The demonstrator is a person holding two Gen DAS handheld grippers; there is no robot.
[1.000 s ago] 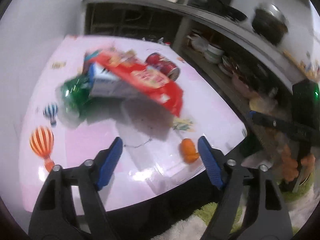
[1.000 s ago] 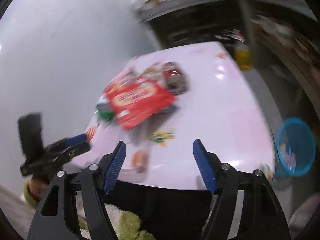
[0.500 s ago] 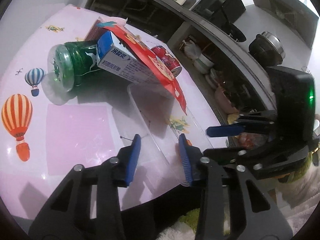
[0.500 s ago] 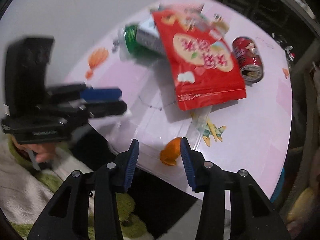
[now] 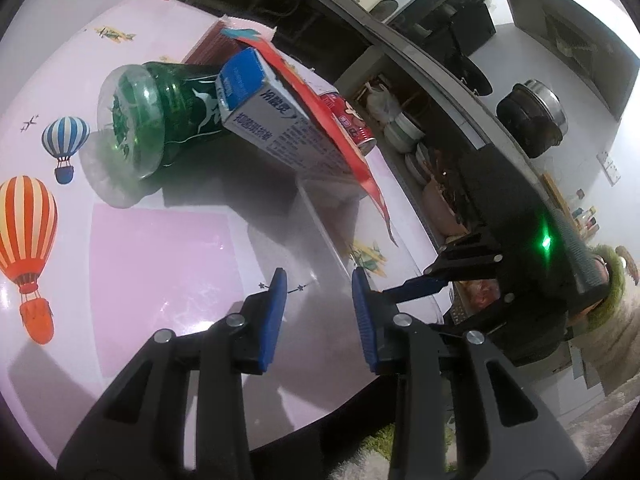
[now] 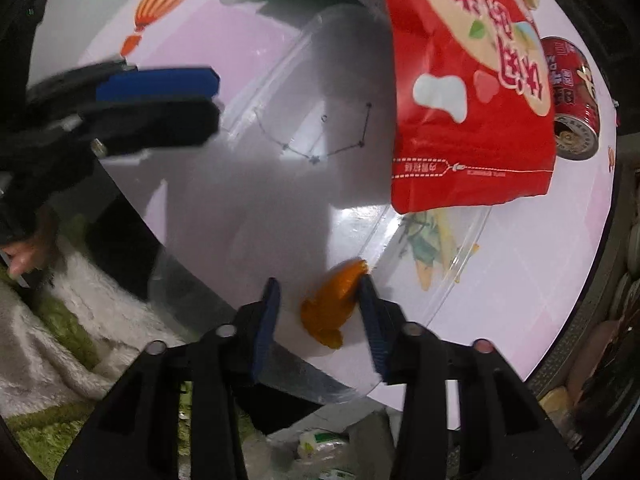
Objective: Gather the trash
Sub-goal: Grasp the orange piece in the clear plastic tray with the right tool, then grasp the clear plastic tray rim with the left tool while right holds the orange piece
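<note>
The right gripper (image 6: 318,312) is closing around orange peel (image 6: 332,308) at the table (image 5: 160,260) edge, 1 pad touching. The left gripper (image 5: 318,312) is closing over bare tabletop nearby, gripping nothing.

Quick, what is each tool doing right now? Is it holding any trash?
Left tool: closing, jaws apart, nothing gripped.
Right tool: closing around the orange peel, not pinched yet.

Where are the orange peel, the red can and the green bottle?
orange peel (image 6: 332,306), right wrist view, middle of the peel.
red can (image 6: 572,92), right wrist view, printed side wall.
green bottle (image 5: 140,124), left wrist view, its round base.
</note>
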